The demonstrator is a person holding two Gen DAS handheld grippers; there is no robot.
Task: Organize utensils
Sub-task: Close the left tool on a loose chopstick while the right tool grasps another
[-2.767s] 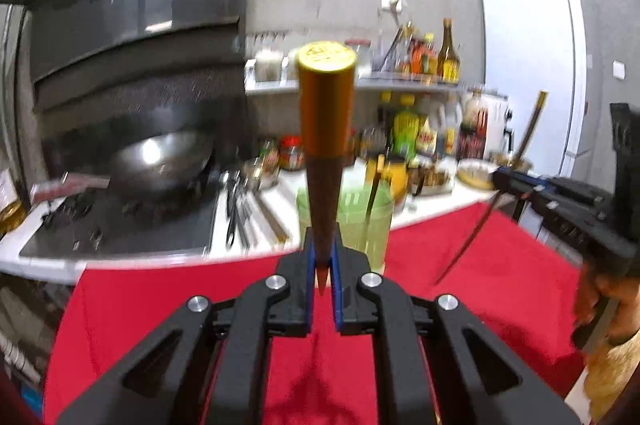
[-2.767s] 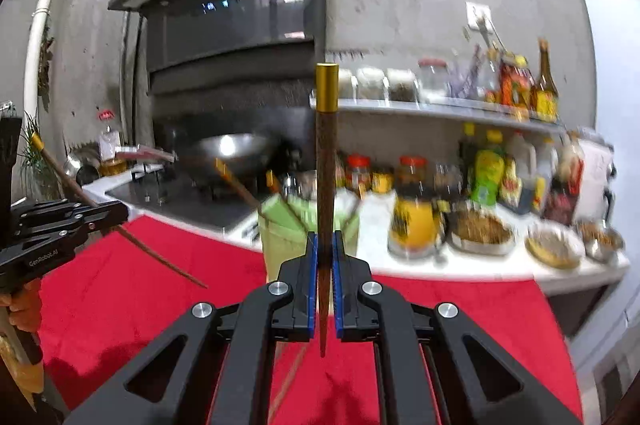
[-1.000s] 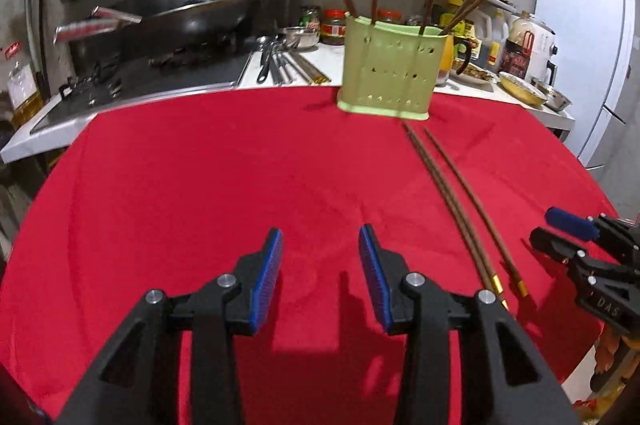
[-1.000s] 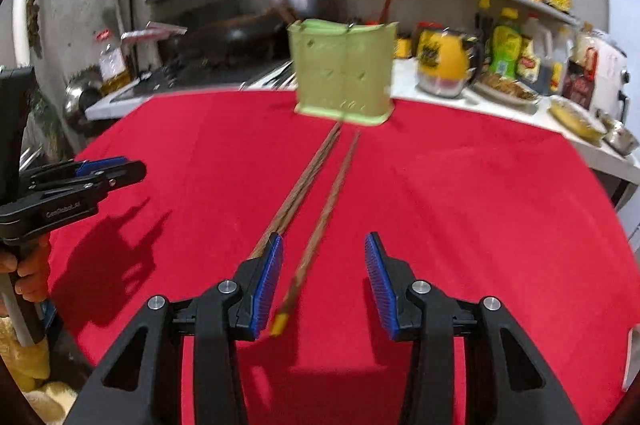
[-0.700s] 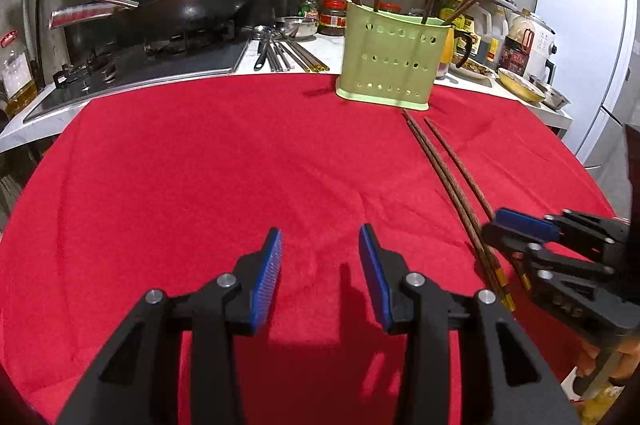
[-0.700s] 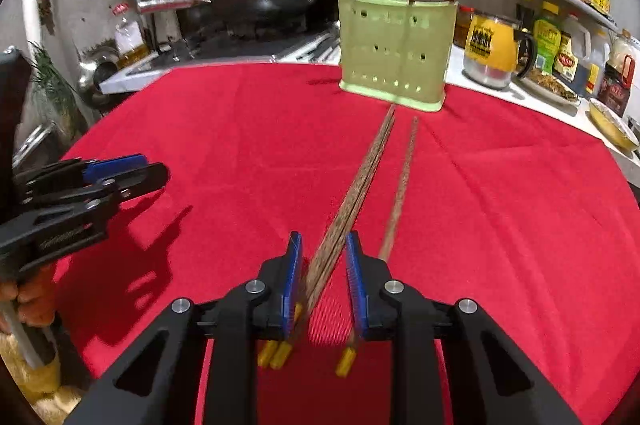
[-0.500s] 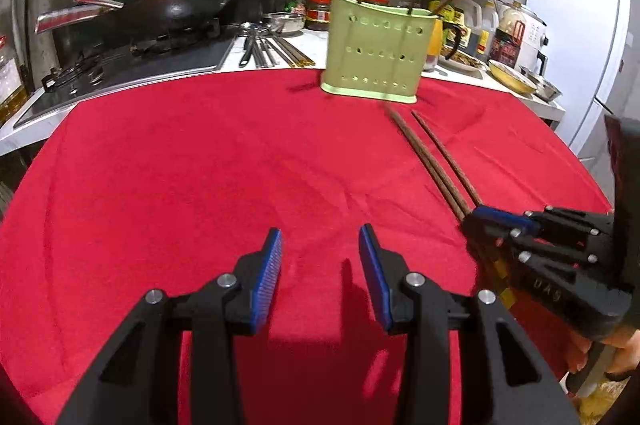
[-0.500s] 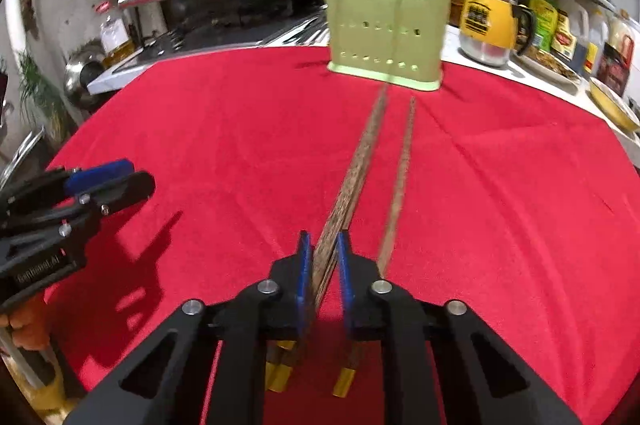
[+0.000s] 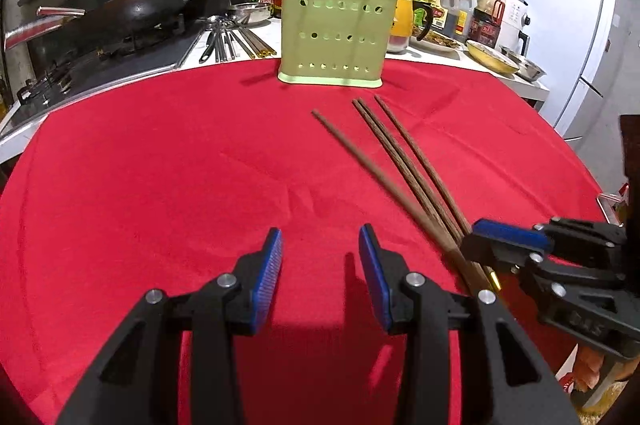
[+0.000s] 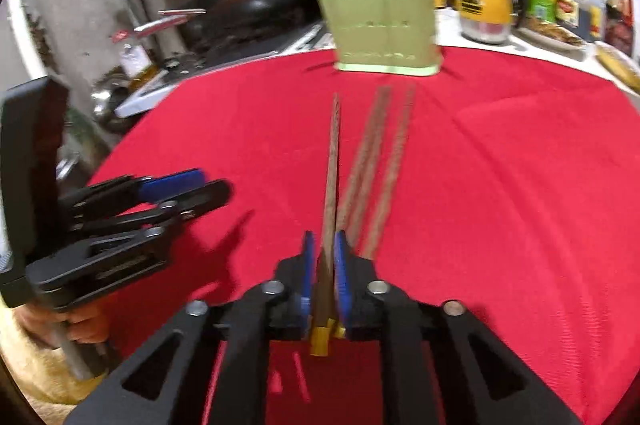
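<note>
A pale green perforated holder [image 9: 334,37] [image 10: 384,25] stands at the far edge of the red cloth with several gold-capped chopsticks upright in it. Three brown chopsticks [image 9: 404,161] [image 10: 376,153] lie side by side on the cloth in front of it. A further chopstick [image 9: 360,153] [image 10: 332,165] angles away to their left. Its gold end sits between the blue pads of my right gripper [image 10: 323,245] [image 9: 492,237], whose jaws are opening while the pads still touch the stick. My left gripper [image 9: 320,245] [image 10: 180,189] hovers open and empty over bare cloth, left of the chopsticks.
Behind the red cloth [image 9: 160,165] runs a white counter with a wok [image 9: 132,1] on the stove, loose metal utensils [image 9: 224,41], a yellow jug [image 10: 484,5] and bottles. A person's hand [image 10: 84,325] grips the left tool's handle. A white fridge [image 9: 560,5] stands at the right.
My right gripper closed around one chopstick of the bundle, and its far tip has swung left, away from the others. The left gripper drifted a little nearer, still open.
</note>
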